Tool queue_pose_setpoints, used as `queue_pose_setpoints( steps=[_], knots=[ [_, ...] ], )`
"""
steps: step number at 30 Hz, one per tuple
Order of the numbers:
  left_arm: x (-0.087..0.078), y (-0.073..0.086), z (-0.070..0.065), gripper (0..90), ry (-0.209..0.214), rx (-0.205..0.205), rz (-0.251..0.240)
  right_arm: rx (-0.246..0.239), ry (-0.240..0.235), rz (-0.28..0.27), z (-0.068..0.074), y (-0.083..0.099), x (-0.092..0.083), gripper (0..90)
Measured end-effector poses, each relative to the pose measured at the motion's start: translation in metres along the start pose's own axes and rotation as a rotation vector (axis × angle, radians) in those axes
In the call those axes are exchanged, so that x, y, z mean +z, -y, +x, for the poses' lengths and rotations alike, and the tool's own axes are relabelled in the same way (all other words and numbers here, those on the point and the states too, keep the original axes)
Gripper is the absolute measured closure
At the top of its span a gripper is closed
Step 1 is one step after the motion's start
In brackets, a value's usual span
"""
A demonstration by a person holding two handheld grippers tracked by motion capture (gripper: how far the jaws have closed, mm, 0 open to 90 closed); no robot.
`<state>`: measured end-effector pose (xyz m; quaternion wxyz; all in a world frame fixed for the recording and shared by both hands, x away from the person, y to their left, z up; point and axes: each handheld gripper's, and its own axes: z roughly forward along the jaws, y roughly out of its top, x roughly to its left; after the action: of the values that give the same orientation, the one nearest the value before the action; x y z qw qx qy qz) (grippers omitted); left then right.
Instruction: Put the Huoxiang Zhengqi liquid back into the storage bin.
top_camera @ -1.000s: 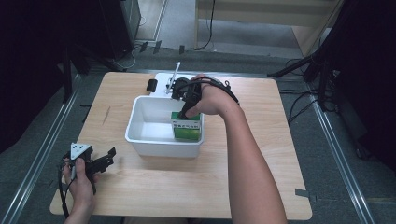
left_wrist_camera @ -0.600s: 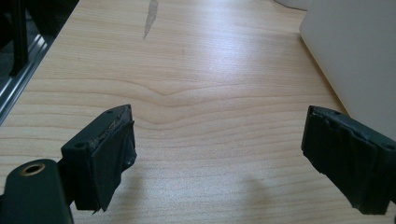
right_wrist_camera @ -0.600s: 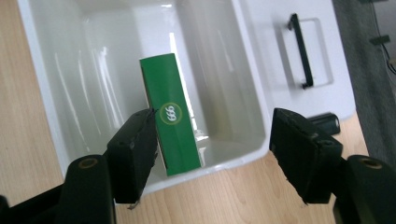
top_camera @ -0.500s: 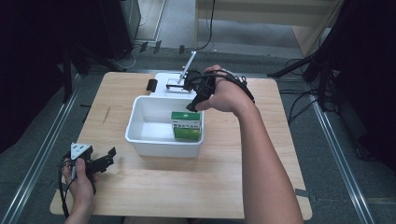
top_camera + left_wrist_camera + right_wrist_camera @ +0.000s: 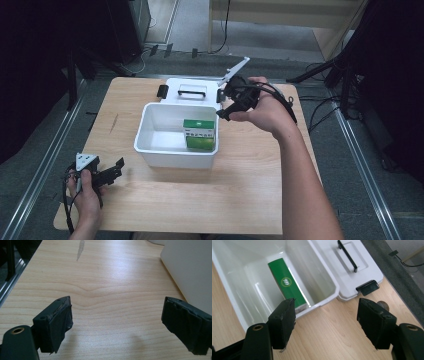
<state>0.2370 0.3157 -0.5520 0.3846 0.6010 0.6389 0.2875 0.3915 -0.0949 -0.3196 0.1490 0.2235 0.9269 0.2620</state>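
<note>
Your right gripper (image 5: 226, 103) hangs with jaws spread and empty beside the white bin (image 5: 150, 125), where a green box (image 5: 199, 134) stands against the right wall. The bin's lid (image 5: 190, 91) lies behind it. Your left gripper (image 5: 111, 172) rests released near the table (image 5: 250, 200) edge.

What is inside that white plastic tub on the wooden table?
The white plastic tub holds one green cardboard box, standing against its right-hand wall. The floor beside it looks bare. The box hides the patch it stands on, and the near wall hides the floor just behind it.
</note>
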Motion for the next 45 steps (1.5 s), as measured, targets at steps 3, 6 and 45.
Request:
queue_pose_setpoints(
  steps=[3, 6, 45],
  knots=[
    [0.000, 0.000, 0.000, 10.5, 0.000, 0.000, 0.000, 0.052, 0.014, -0.039, -0.007, 0.017, -0.001, 31.8],
    [0.000, 0.000, 0.000, 10.6, 0.000, 0.001, 0.000, 0.108, 0.034, -0.075, -0.011, 0.034, -0.002, 32.0],
    [0.001, 0.000, -0.004, 10.6, -0.039, 0.033, 0.020, 0.425, 0.236, -0.421, -0.001, 0.246, 0.009, 33.5]
  ],
)
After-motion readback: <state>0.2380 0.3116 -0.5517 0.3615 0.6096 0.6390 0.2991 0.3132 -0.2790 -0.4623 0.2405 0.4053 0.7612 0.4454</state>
